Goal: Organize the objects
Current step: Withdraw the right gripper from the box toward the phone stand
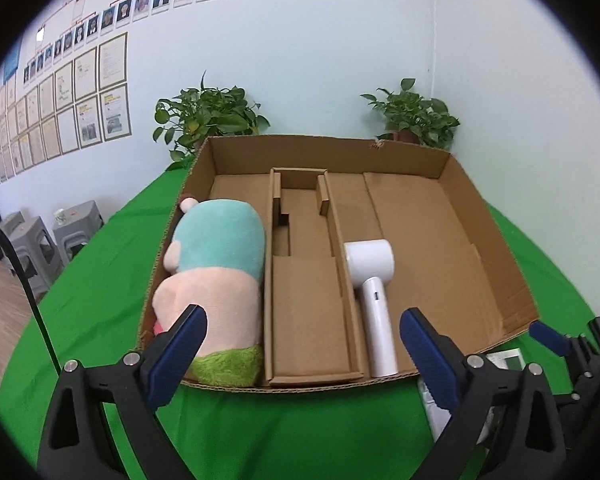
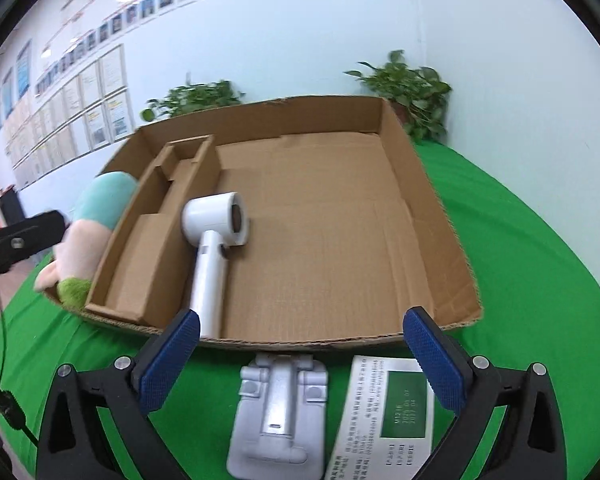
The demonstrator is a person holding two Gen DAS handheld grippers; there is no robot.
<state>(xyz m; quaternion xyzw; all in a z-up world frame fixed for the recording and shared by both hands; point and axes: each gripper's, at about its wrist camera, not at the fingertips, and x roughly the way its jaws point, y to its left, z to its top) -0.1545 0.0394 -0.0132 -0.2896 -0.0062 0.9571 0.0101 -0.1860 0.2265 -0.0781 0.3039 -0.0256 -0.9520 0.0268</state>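
An open cardboard box [image 1: 496, 240] [image 2: 432, 184] sits on a green table. A plush toy [image 1: 216, 276] [image 2: 96, 216] lies in its left compartment. A white hair dryer [image 1: 372, 292] [image 2: 212, 240] lies in the wide right part, handle toward me. My left gripper [image 1: 304, 332] is open and empty at the box's near edge. My right gripper [image 2: 300, 332] is open and empty above a grey folding stand [image 2: 278, 408] and a white box with a green label [image 2: 384, 416], both on the cloth in front of the cardboard box.
A narrow cardboard insert [image 1: 308, 280] divides the box in the middle. Two potted plants [image 1: 208, 116] [image 1: 416, 116] stand behind the box by the wall. Grey stools [image 1: 40, 240] stand off the table at left. The right gripper's fingers [image 1: 548, 336] show at the right edge of the left wrist view.
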